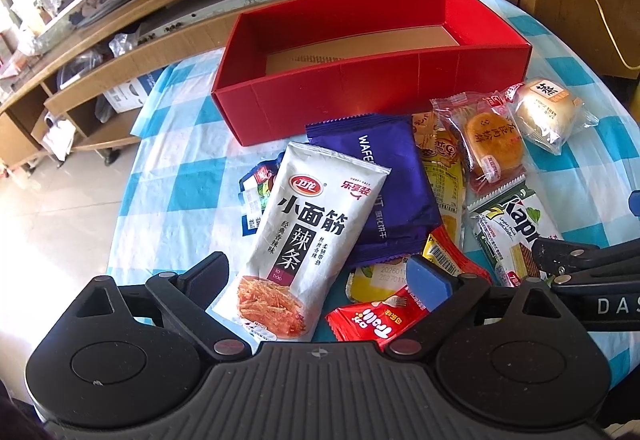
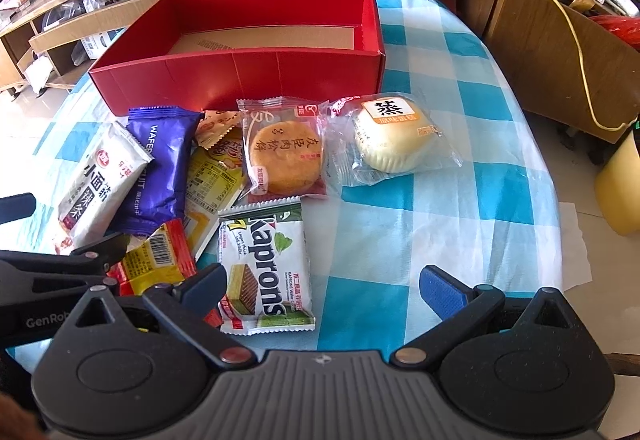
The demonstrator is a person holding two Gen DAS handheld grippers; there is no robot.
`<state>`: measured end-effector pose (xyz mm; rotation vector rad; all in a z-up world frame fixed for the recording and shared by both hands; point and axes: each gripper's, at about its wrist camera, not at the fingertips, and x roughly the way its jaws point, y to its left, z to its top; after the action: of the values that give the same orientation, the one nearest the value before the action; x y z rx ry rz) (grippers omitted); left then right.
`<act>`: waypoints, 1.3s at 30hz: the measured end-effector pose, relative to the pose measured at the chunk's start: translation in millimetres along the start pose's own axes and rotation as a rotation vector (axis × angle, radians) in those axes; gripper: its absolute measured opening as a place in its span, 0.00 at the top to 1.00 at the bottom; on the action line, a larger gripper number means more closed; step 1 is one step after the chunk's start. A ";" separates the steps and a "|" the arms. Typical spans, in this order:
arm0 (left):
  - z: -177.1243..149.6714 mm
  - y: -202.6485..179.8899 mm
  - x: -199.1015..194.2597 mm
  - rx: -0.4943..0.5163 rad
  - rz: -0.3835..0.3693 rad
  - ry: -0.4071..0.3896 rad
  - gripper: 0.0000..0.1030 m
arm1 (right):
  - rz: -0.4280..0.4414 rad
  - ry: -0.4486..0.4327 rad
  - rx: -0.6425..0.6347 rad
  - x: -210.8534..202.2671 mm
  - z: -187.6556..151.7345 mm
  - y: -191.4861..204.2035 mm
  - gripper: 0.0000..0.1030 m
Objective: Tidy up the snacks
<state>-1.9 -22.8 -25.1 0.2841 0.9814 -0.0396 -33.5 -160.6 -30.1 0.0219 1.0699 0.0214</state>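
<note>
My left gripper (image 1: 320,276) and right gripper (image 2: 324,290) jaws both released over the desk (image 2: 460,199): "Kaprons" wafer pack (image 2: 266,272) near, purple "WAFER" pack (image 1: 384,183) left, red box (image 1: 360,95) far.

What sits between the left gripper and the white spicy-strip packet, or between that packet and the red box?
Nothing visible. The white packet lies on top of the pile between the open left gripper's fingers; the red box stands open behind it.

We see a blue-and-white checked cloth (image 2: 460,167) over the bench, a wooden shelf unit (image 1: 132,35) behind it, a yellow cable (image 2: 576,39) trailing right, and pale floor tiles (image 1: 60,207).
</note>
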 end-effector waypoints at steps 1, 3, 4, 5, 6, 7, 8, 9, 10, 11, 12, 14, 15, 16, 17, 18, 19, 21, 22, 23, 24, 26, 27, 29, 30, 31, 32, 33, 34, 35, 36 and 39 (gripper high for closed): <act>0.0 0.8 -0.1 -0.002 -0.002 0.001 0.05 | 0.000 -0.002 0.000 -0.3 0.2 0.2 0.00; 0.2 0.0 -0.3 -0.006 -0.003 0.001 0.05 | 0.001 -0.003 -0.001 -0.4 0.4 0.9 0.00; 0.1 0.0 -0.4 -0.006 -0.003 0.001 0.05 | 0.001 -0.002 -0.001 -0.2 0.5 1.3 0.00; 0.2 0.2 -0.4 -0.007 -0.004 0.002 0.05 | 0.001 -0.002 -0.002 -0.4 0.7 1.7 0.00; 0.3 0.7 -0.3 -0.010 -0.006 0.002 0.05 | 0.002 -0.004 -0.002 -0.6 0.9 2.1 0.00; 0.7 1.8 -0.2 -0.014 -0.008 0.003 0.05 | 0.003 -0.005 -0.002 -0.7 1.2 2.5 0.00; 0.9 3.3 0.0 -0.018 -0.013 0.005 0.05 | 0.005 -0.005 -0.001 -1.0 1.6 2.3 0.00; 1.4 5.0 0.4 -0.024 -0.021 0.010 0.05 | 0.007 -0.006 0.001 -1.3 1.9 2.2 0.00; 1.8 7.1 1.3 -0.034 -0.033 0.017 0.05 | 0.010 -0.008 0.003 -1.6 2.2 2.1 0.00; 2.1 10.0 2.9 -0.047 -0.048 0.029 0.05 | 0.012 -0.009 0.004 -1.8 2.7 2.0 0.00; 2.1 12.7 4.9 -0.063 -0.065 0.042 0.05 | 0.015 -0.009 0.004 -1.8 3.2 2.2 0.00; 2.1 16.7 7.6 -0.088 -0.083 0.055 0.05 | 0.023 -0.012 0.002 -1.9 3.8 3.1 0.00; 2.2 17.7 8.2 -0.091 -0.086 0.057 0.05 | 0.024 -0.013 0.001 -1.9 4.0 3.5 0.00; 2.2 18.3 8.5 -0.093 -0.087 0.057 0.05 | 0.025 -0.013 -0.001 -1.8 4.1 4.1 0.00; 2.2 18.7 9.0 -0.095 -0.088 0.058 0.05 | 0.027 -0.012 -0.002 -1.7 4.3 4.6 0.00; 2.1 19.2 9.3 -0.098 -0.091 0.059 0.05 | 0.030 -0.012 -0.002 -1.6 4.3 4.7 0.00; 1.9 20.3 9.9 -0.102 -0.096 0.061 0.05 | 0.033 -0.011 -0.002 -1.4 4.5 4.8 0.00; 2.1 21.5 10.8 -0.109 -0.104 0.063 0.04 | 0.037 -0.010 -0.003 -1.2 4.7 5.2 0.00; 2.1 22.1 10.9 -0.112 -0.108 0.065 0.04 | 0.040 -0.009 -0.003 -1.1 4.7 5.5 0.00; 2.2 23.0 11.6 -0.118 -0.113 0.068 0.04 | 0.043 -0.007 -0.003 -0.8 4.8 5.5 0.00; 2.0 24.0 12.2 -0.124 -0.118 0.070 0.04 | 0.047 -0.006 -0.004 -0.7 5.1 5.7 0.00; 2.0 25.4 13.5 -0.133 -0.125 0.073 0.04 | 0.053 -0.007 -0.006 -1.1 5.1 6.3 0.00; 2.0 25.8 14.0 -0.136 -0.127 0.075 0.04 | 0.056 -0.006 -0.006 -1.1 5.1 6.4 0.00; 2.2 25.8 14.8 -0.139 -0.129 0.075 0.04 | 0.061 -0.005 -0.005 -0.8 5.4 6.3 0.00; 2.5 25.7 15.0 -0.139 -0.129 0.076 0.03 | 0.063 -0.003 -0.005 -0.5 5.2 6.4 0.00; 2.5 25.7 15.0 -0.139 -0.128 0.076 0.03 | 0.066 0.000 -0.005 -0.1 5.3 6.2 0.00; 2.5 25.8 15.0 -0.139 -0.130 0.075 0.03 | 0.069 0.002 -0.006 0.0 5.1 6.4 0.00; 2.6 25.9 15.2 -0.140 -0.131 0.076 0.03 | 0.070 0.003 -0.007 0.3 5.0 6.6 0.00; 2.6 25.6 15.3 -0.139 -0.131 0.077 0.03 | 0.073 0.004 -0.006 0.7 5.0 6.4 0.00; 2.6 25.6 15.5 -0.139 -0.132 0.078 0.03 | 0.076 0.007 -0.005 1.0 5.0 6.1 0.00; 2.5 25.7 15.2 -0.141 -0.136 0.081 0.03 | 0.078 0.010 -0.003 1.3 5.2 5.6 0.00; 1.2 27.6 14.0 -0.153 -0.154 0.084 0.03 | 0.086 0.012 0.000 1.0 5.3 4.2 0.00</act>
<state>11.4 4.7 -30.0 0.0698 1.0826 -0.0931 -28.4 -156.5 -28.3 0.0674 1.0803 0.0995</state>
